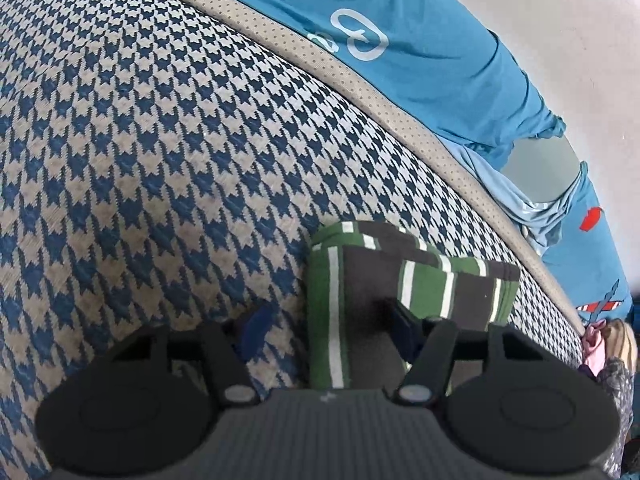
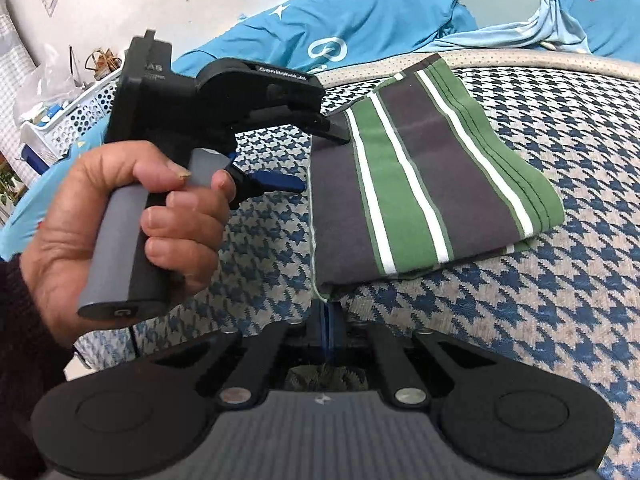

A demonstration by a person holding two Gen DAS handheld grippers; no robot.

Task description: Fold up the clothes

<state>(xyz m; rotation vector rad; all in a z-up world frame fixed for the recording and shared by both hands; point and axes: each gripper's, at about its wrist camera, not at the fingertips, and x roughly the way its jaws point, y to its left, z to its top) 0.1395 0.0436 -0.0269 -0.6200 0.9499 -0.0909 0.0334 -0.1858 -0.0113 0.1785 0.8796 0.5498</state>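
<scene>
Right claw [image 2: 329, 334] is pinched narrow on the near corner of the folded striped shirt [image 2: 420, 176]. Left claw [image 2: 316, 160], spread wide, straddles its far-left edge. Press flat, release gently; duvet [image 2: 360, 20] lies beyond.

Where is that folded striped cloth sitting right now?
The folded green-and-grey striped cloth lies on the blue houndstooth cushion, ahead of both cameras; the right gripper pinches its near corner, with blue bedding behind.
</scene>
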